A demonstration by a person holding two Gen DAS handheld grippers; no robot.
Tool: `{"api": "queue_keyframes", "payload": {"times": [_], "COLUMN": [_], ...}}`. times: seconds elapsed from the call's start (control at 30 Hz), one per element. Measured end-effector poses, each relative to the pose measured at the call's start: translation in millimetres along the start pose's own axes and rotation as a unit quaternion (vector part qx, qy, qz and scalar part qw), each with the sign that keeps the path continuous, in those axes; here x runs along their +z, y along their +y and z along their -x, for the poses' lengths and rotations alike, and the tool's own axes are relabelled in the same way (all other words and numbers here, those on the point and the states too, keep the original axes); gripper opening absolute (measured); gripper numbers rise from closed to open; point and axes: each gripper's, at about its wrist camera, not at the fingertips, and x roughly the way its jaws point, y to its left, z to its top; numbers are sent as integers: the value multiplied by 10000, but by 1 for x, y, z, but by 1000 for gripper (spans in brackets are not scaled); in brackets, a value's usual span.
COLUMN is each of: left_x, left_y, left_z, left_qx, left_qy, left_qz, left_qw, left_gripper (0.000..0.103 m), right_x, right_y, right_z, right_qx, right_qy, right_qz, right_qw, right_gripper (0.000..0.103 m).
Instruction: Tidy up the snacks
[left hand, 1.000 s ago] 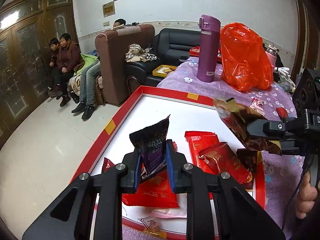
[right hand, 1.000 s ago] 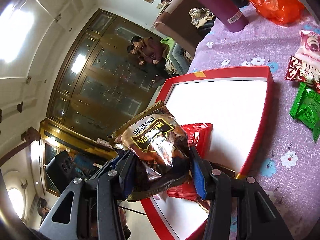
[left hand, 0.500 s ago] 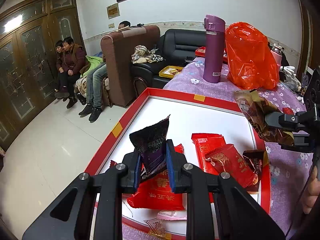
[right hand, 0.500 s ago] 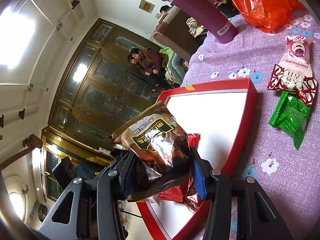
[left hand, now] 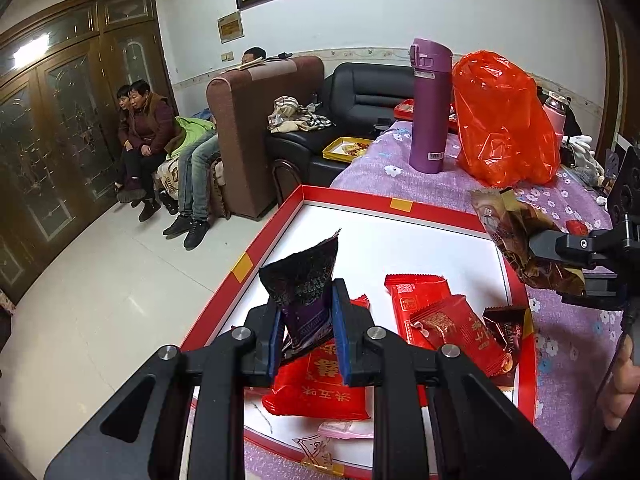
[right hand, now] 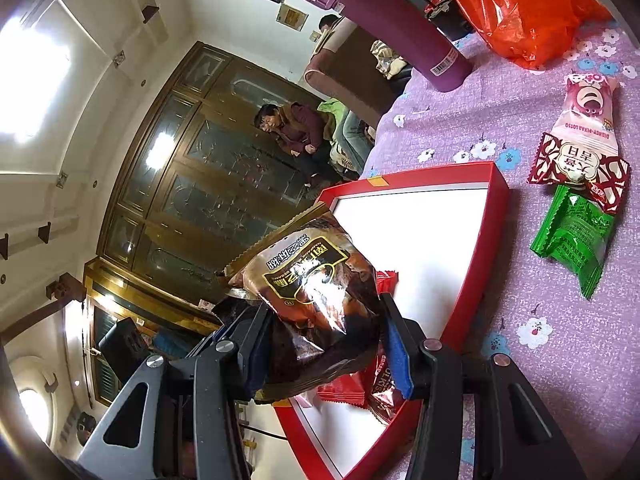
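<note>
**Both claws loaded, tray already filling up**

Right now the left gripper (left hand: 306,332) has its blue pads pressed on a dark purple snack packet (left hand: 306,296), the packet standing upright out of the jaws, held above the near part of the red-rimmed tray (left hand: 256,254). Over on the other side, the right gripper (right hand: 326,354) is pinching a glossy brown snack bag (right hand: 316,296), and from the left wrist view that bag hangs just past the tray's right edge, over the purple flowered tablecloth (right hand: 520,288).

Down on the white tray floor, toward its near right corner, red snack packets (left hand: 436,312) lie overlapping, with a small dark brown packet (left hand: 506,326) tucked against the right rim. Outside the tray, on the cloth beside its right edge, a green packet (right hand: 572,240) lies touching a pink-and-red packet (right hand: 580,148). At the table's far end a purple flask (left hand: 430,108) stands upright just beside an orange plastic bag (left hand: 504,120).
</note>
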Motion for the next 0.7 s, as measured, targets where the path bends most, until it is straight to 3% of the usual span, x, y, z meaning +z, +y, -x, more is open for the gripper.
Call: {"api": "queue_keyframes", "payload": {"times": [0.7], "left_x": [1], "left_y": [0], "left_z": [5], "left_qx": [22], "left_qy": [-21], "left_qz": [-7], "left_qw": [10000], "left_gripper": [19], "right_x": [-1], "right_y": [1], "right_z": [0], "right_qx": [-73], "right_qy": [24], "right_qz": [-53], "right_qw": [10000], "right_gripper": [51]}}
